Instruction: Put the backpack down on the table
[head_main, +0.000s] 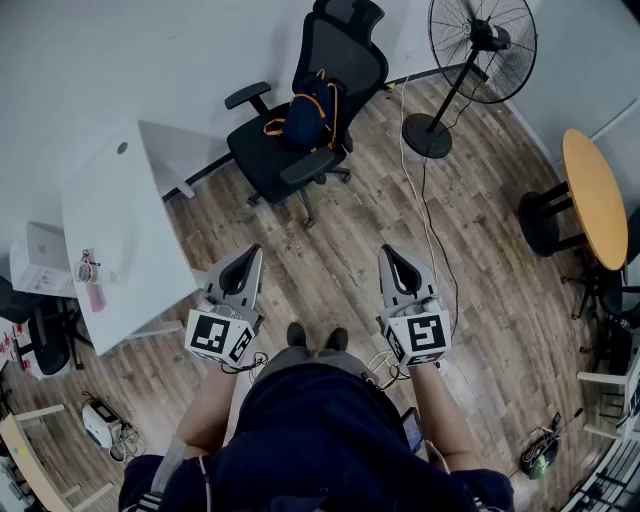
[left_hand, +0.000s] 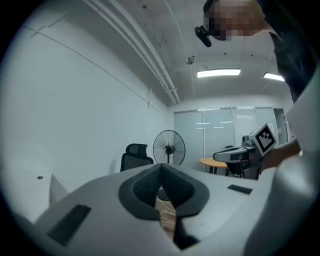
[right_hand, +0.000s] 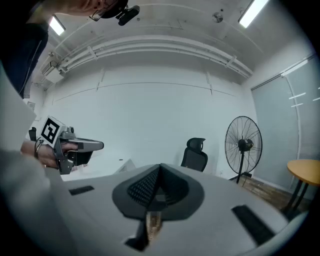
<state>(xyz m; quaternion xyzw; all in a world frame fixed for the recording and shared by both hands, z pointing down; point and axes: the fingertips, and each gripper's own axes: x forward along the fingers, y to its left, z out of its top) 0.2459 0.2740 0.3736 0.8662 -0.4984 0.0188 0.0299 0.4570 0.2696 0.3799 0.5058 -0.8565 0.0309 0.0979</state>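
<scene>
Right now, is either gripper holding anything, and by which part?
Nothing is held. The left gripper and the right gripper are both shut and empty; the backpack sits on the office chair, away from both.

Open floor (head_main: 322, 268) ahead to the office chair (head_main: 300, 150); white table (head_main: 130, 220) left, cable (head_main: 426, 215) right.

The backpack (head_main: 303, 120) is showing dark navy fabric with orange trim. The office chair (head_main: 345, 50) and the standing fan (head_main: 482, 45) are showing black. The table (head_main: 125, 230) is showing plain white. The left gripper (head_main: 252, 252) and right gripper (head_main: 387, 252) are showing grey shells, with black-and-white square markers on their cubes. The floor (head_main: 330, 270) is displaying brown wood-grain planks; the round table (head_main: 595, 195) is showing a yellow-orange top
</scene>
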